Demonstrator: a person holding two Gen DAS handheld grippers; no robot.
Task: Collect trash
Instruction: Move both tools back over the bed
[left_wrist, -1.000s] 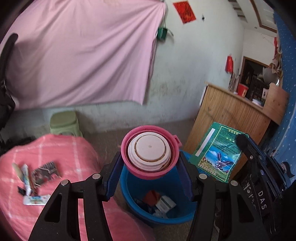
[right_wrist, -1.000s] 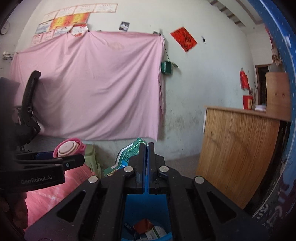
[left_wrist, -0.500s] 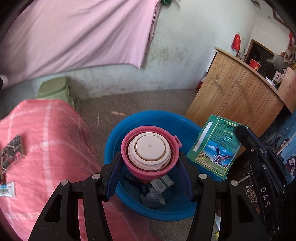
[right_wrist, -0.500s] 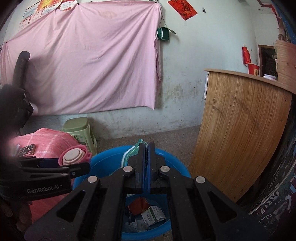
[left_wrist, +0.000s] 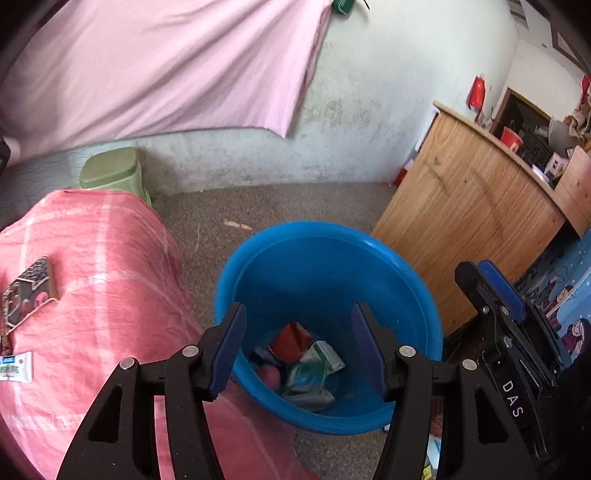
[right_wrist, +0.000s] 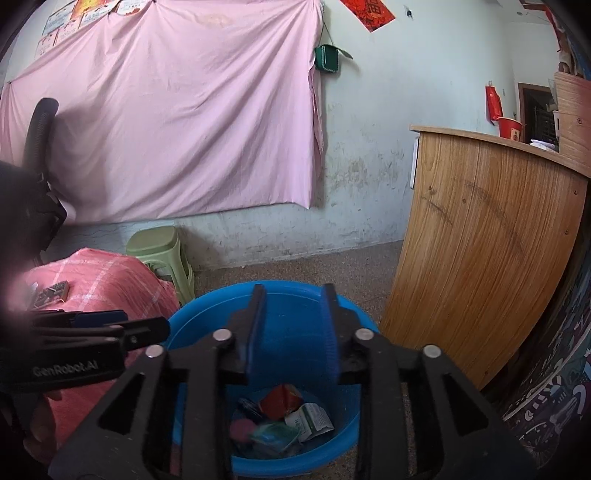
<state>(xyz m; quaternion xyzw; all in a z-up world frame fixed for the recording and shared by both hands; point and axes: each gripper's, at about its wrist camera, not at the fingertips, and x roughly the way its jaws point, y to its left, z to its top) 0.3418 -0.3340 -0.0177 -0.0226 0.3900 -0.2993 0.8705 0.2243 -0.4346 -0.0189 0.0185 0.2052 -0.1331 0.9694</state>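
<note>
**Both hand-held grippers empty above the trash basin**

The room has a pale green wall hung with a pink sheet (right_wrist: 177, 122), a speckled floor (left_wrist: 280, 203), a green plastic stool (right_wrist: 160, 251) and a curved wooden cabinet (right_wrist: 484, 251) to the right. A counter draped in a pink checked cloth (left_wrist: 110, 295) occupies the left side.

A blue basin (left_wrist: 328, 258) stands on the floor between the counter and the cabinet. Trash lies in its bottom: a red carton (left_wrist: 291, 339), a white-green packet (left_wrist: 325, 356), a green bag (left_wrist: 306, 380) and a blurred pink item (left_wrist: 267, 376).

The left hand-held gripper (left_wrist: 299, 343) hangs over the basin, its jaws wide apart and holding nothing. The right hand-held gripper (right_wrist: 291, 332) is also above the basin, jaws parted with a clear gap, empty.

On the counter remain a dark patterned wrapper (left_wrist: 29, 288) and, at the left edge, a white-green sachet (left_wrist: 14, 367).
</note>
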